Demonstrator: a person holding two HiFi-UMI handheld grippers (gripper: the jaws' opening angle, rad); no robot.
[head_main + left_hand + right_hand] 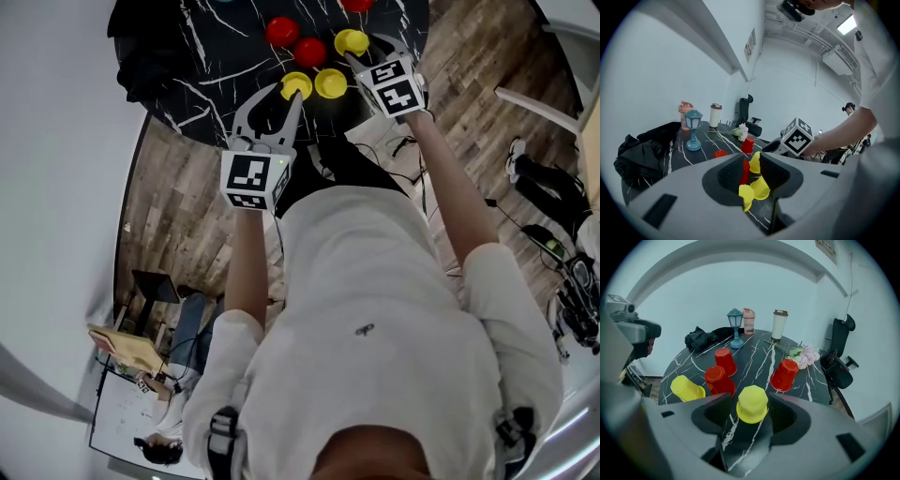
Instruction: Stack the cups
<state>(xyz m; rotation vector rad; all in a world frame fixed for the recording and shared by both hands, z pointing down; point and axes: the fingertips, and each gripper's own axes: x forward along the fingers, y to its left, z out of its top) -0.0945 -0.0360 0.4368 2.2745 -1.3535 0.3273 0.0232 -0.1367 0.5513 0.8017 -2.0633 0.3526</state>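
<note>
Red and yellow cups lie spread over a black marble table (211,66). An upside-down yellow cup (752,404) stands between the jaws of my right gripper (364,49); a gap shows on each side, so this gripper is open. Beyond it are two red cups (720,380), a third red cup (784,374) and a tipped yellow cup (687,388). My left gripper (751,165) is open near the table's front edge. Just past its tips lie two yellow cups (746,194), and its pads touch neither.
At the table's far side stand a blue lamp (693,129), a pink bottle (685,110), a tall coffee cup (715,115) and flowers (739,132). A black bag (644,150) lies on the left. An office chair (840,363) stands past the table.
</note>
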